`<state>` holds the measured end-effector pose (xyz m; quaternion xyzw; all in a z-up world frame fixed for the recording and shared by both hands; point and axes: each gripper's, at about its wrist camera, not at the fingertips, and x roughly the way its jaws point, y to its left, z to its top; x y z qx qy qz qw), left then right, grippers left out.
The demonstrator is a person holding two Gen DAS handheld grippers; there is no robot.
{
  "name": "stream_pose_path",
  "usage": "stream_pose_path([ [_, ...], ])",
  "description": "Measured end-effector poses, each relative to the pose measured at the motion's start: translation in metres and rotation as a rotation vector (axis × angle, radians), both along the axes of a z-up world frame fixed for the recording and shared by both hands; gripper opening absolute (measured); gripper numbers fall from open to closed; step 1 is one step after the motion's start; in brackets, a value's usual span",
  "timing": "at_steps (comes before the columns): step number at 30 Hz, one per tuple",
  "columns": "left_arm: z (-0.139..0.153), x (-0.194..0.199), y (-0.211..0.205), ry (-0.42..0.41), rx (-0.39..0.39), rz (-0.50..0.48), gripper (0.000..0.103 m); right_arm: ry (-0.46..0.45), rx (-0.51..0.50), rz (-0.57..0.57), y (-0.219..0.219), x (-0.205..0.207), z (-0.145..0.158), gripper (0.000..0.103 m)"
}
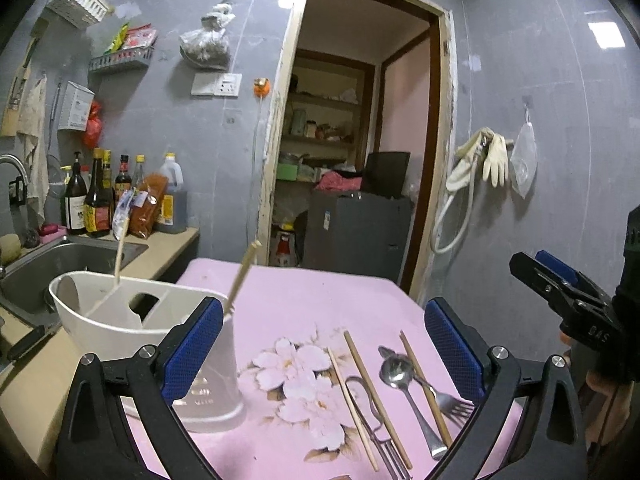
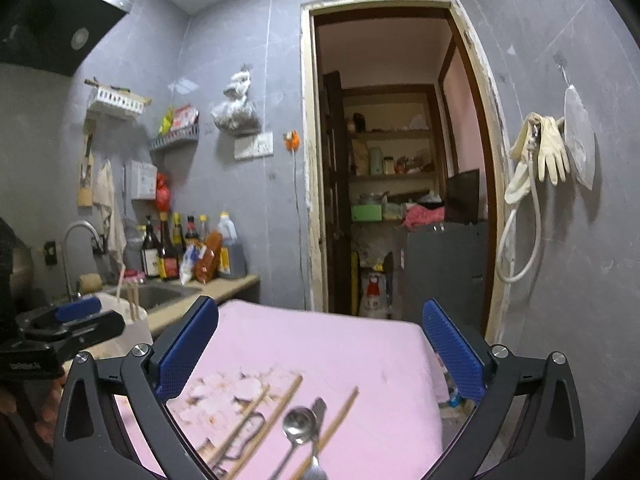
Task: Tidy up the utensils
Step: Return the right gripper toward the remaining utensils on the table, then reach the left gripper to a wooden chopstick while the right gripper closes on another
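Currently the left gripper (image 1: pixel 324 344) has its blue-padded jaws spread wide, nothing between them, nothing touching the pads. It hovers above the pink floral tablecloth (image 1: pixel 320 292), angled forward and slightly down. The white utensil holder (image 1: pixel 132 320) stands just behind its left finger (image 1: pixel 192 352).

Right gripper (image 2: pixel 320 348): jaws likewise spread wide and empty. It is held above the near part of the tablecloth, pointing toward the doorway (image 2: pixel 392 160). Seen from the left wrist camera, its black tips with blue pads enter at the right edge, off to the right of the loose utensils.

Utensil holder: on the left part of the tablecloth, next to the sink (image 1: pixel 48 268). Chopsticks standing in it: two (image 1: pixel 120 248) counted in the left view, leaning in different directions.

Loose utensils, lying on the tablecloth to the right of the holder, between the left gripper's fingers in the left view:
- chopsticks: three (image 1: pixel 376 396), roughly parallel, pointing away from the camera
- spoons: one (image 1: pixel 394 370), metal, bowl toward the far side
- forks: two; one (image 1: pixel 452 406) with tines pointing right, under the rightmost chopstick; a second (image 1: pixel 384 440) with tines toward the near edge, its handle curving between the two left chopsticks

A small dark piece just beyond the spoon bowl cannot be identified.

Right view shows the same group blurred; the spoon and three chopsticks are recognisable, the rest not countable.
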<state>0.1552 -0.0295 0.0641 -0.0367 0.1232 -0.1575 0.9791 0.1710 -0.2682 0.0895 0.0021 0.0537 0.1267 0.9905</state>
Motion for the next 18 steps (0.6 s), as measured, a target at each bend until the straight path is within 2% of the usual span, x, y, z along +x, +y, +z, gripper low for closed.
stream_pose_path([
  [10,-0.022,0.006,-0.022,0.078,0.068,-0.019,0.099,0.148,-0.05,-0.015,-0.011,0.019,-0.023,0.103],
  [18,-0.039,0.021,-0.031,0.171,0.108,-0.02,0.099,0.301,-0.081,-0.006,-0.013,0.044,-0.04,0.103],
])
